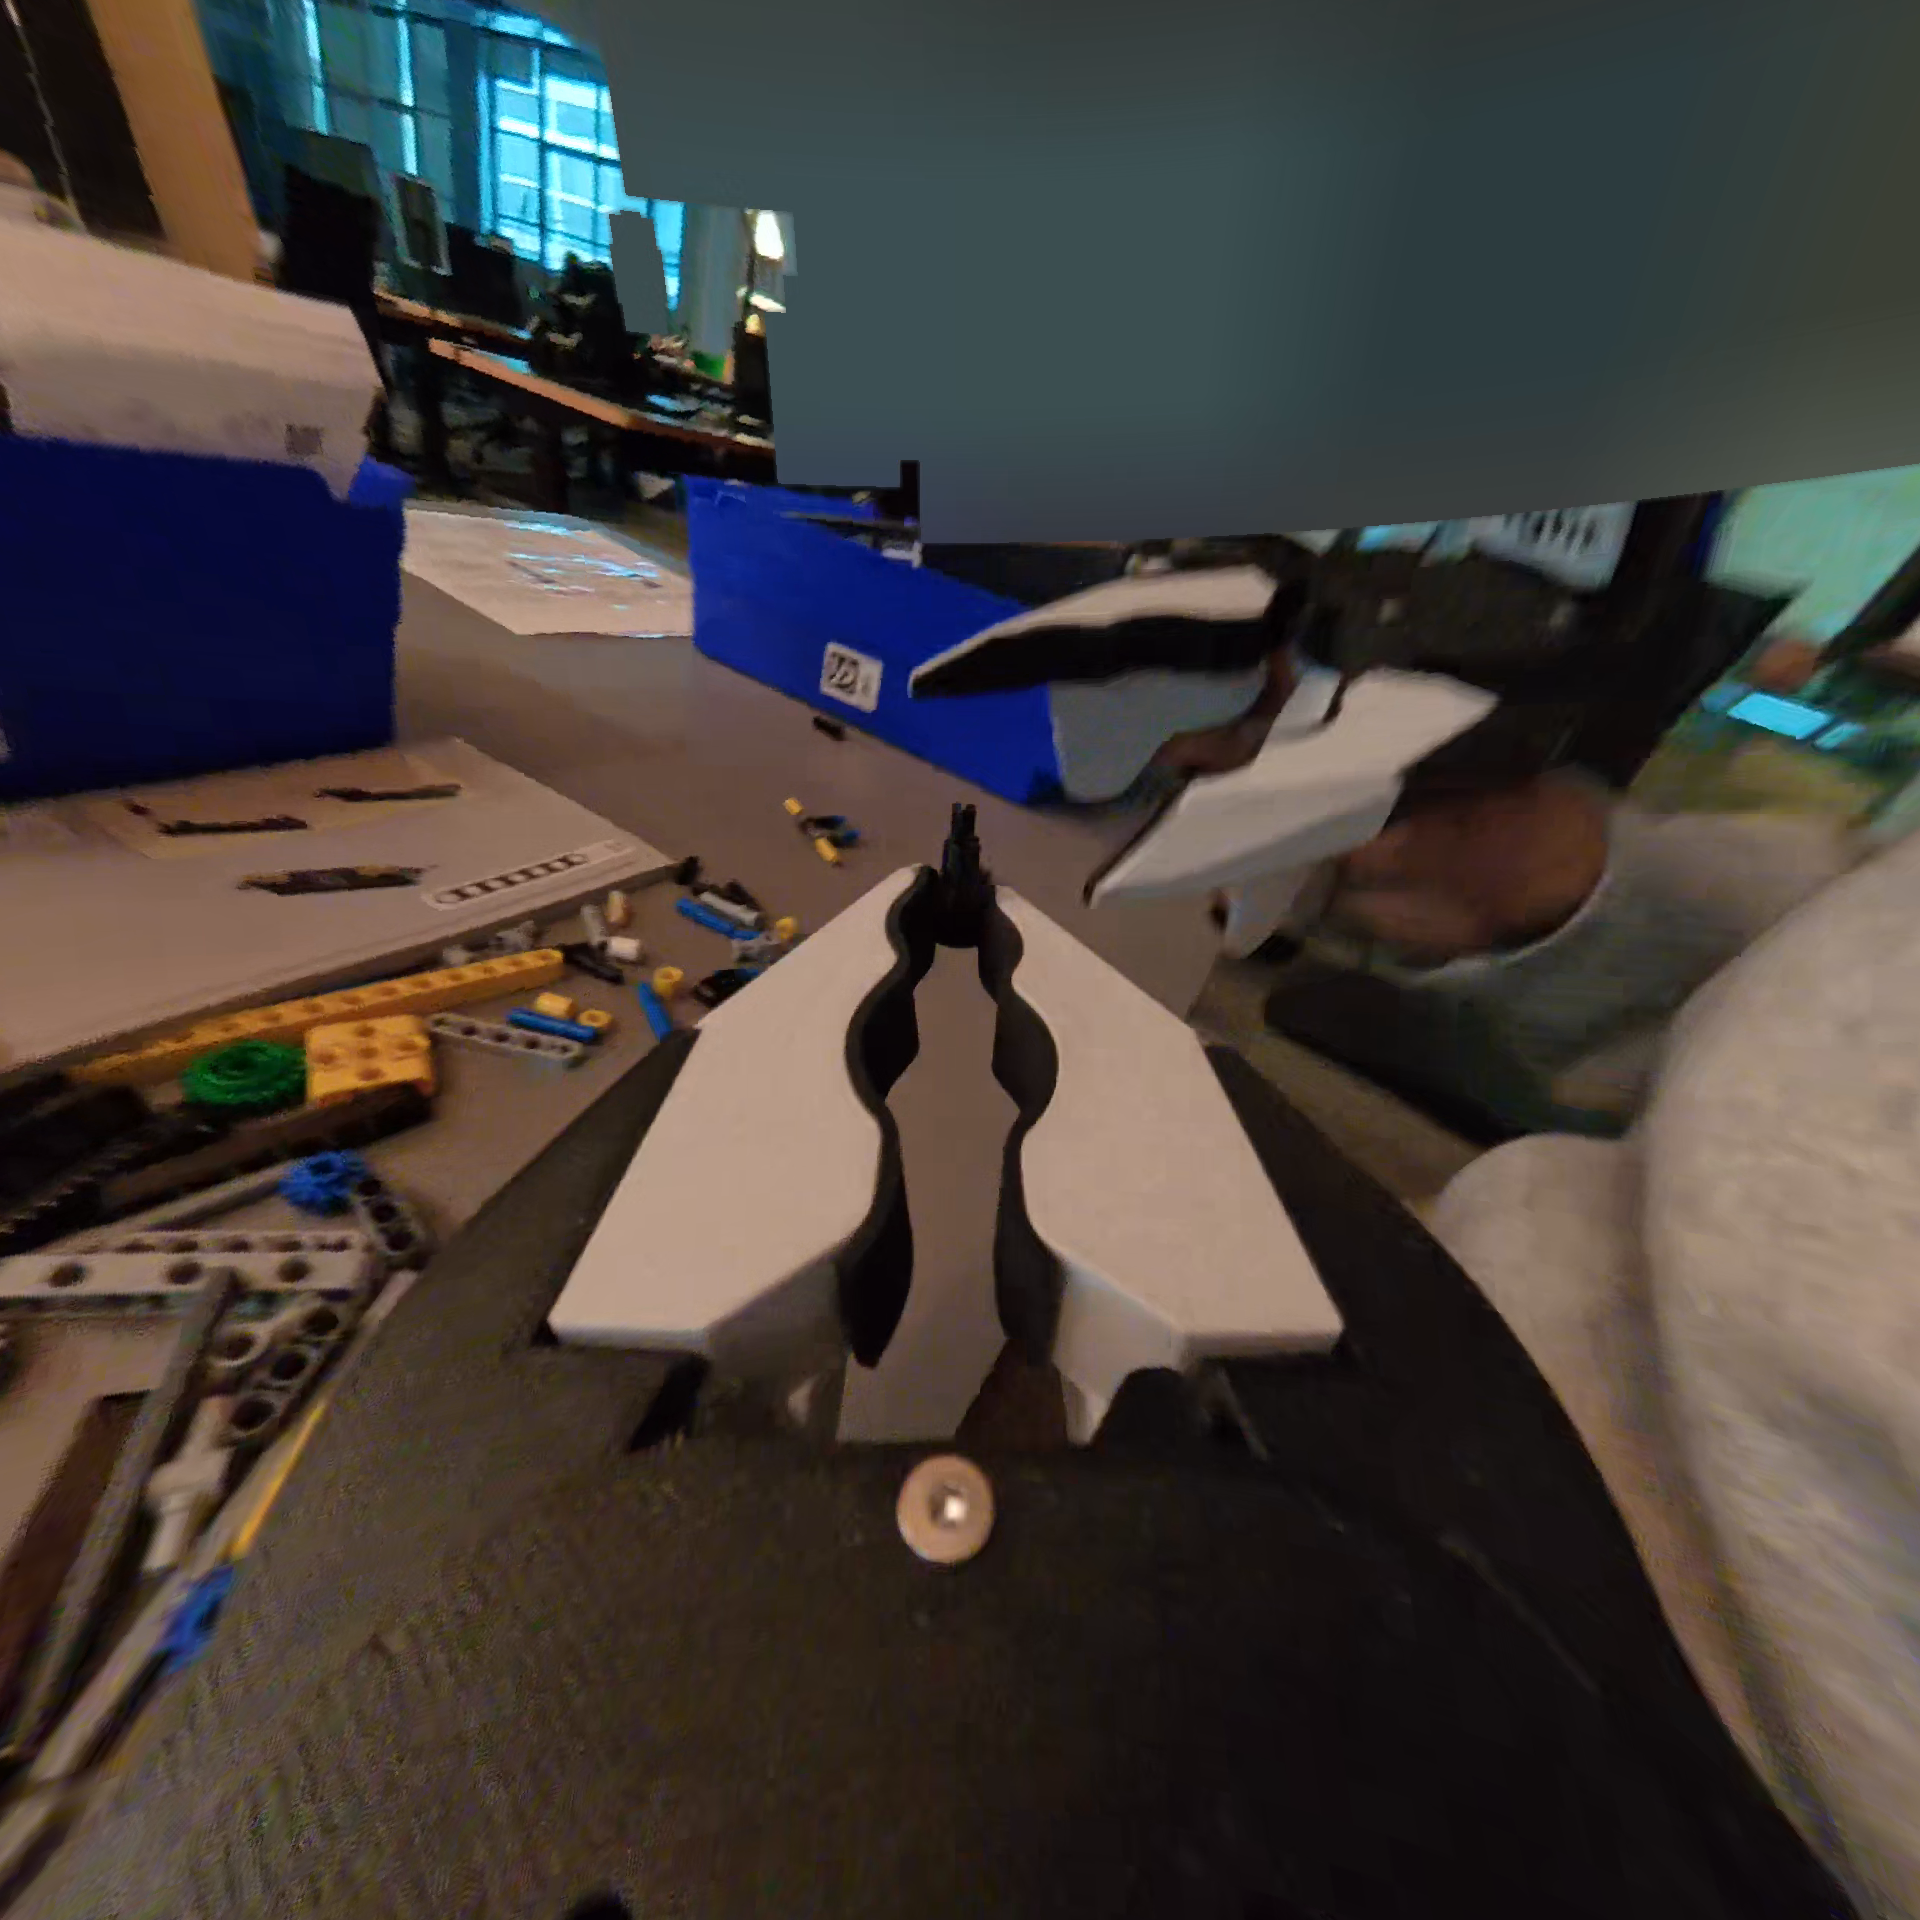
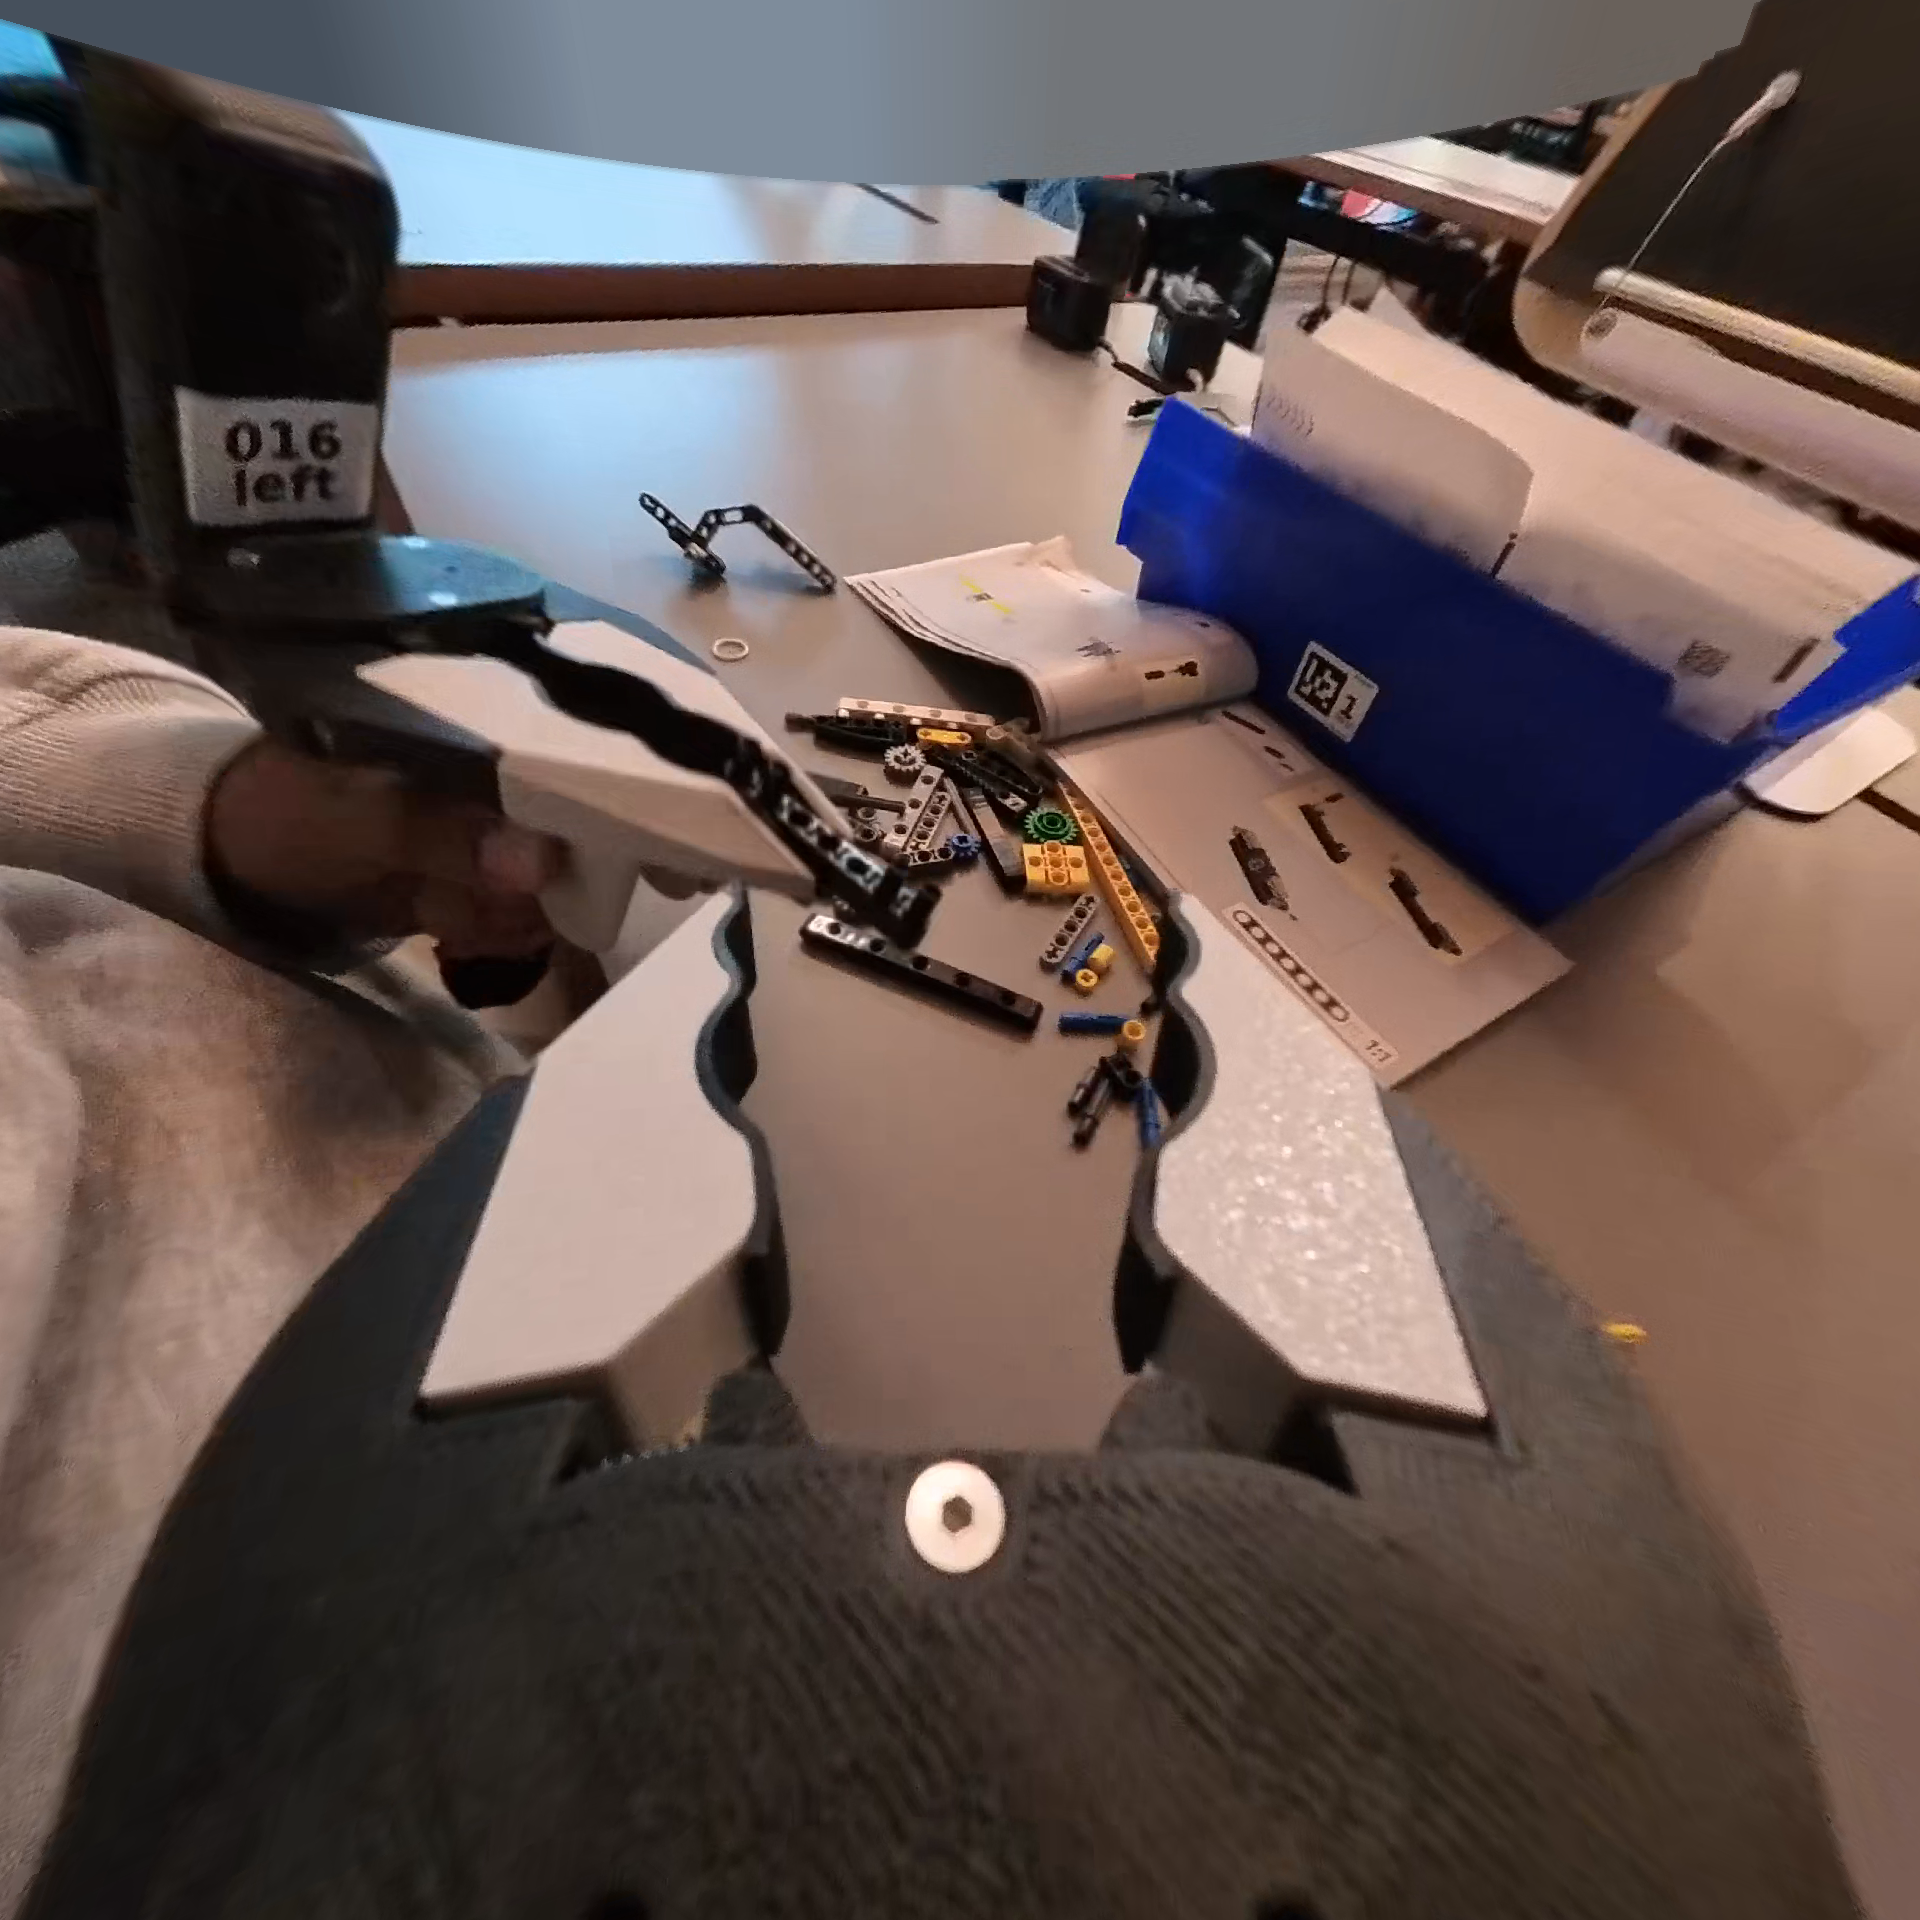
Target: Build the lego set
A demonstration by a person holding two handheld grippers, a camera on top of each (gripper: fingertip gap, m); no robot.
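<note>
My left gripper point(image 1: 958, 902) is shut on a small black lego beam point(image 1: 961, 847) that sticks out past its fingertips. In the right wrist view the left gripper point(image 2: 831, 868) comes in from the left with that black holed beam point(image 2: 868, 873) held low over the table. My right gripper point(image 2: 956, 935) is open and empty. A long black beam point(image 2: 925, 971) lies on the table between its fingertips. In the left wrist view the right gripper point(image 1: 1003, 788) shows open, just right of the held piece.
Loose parts lie on the grey table point(image 2: 935, 436): a long yellow beam point(image 2: 1117, 883), a green gear point(image 2: 1049, 826), a yellow block point(image 2: 1055, 865) and small blue and yellow pins. An open instruction booklet point(image 2: 1351, 904) and a blue bin point(image 2: 1455, 727) lie to the right. A black bent-beam assembly point(image 2: 727, 540) stands farther back. My two grippers' fingertips are within a few centimetres of each other.
</note>
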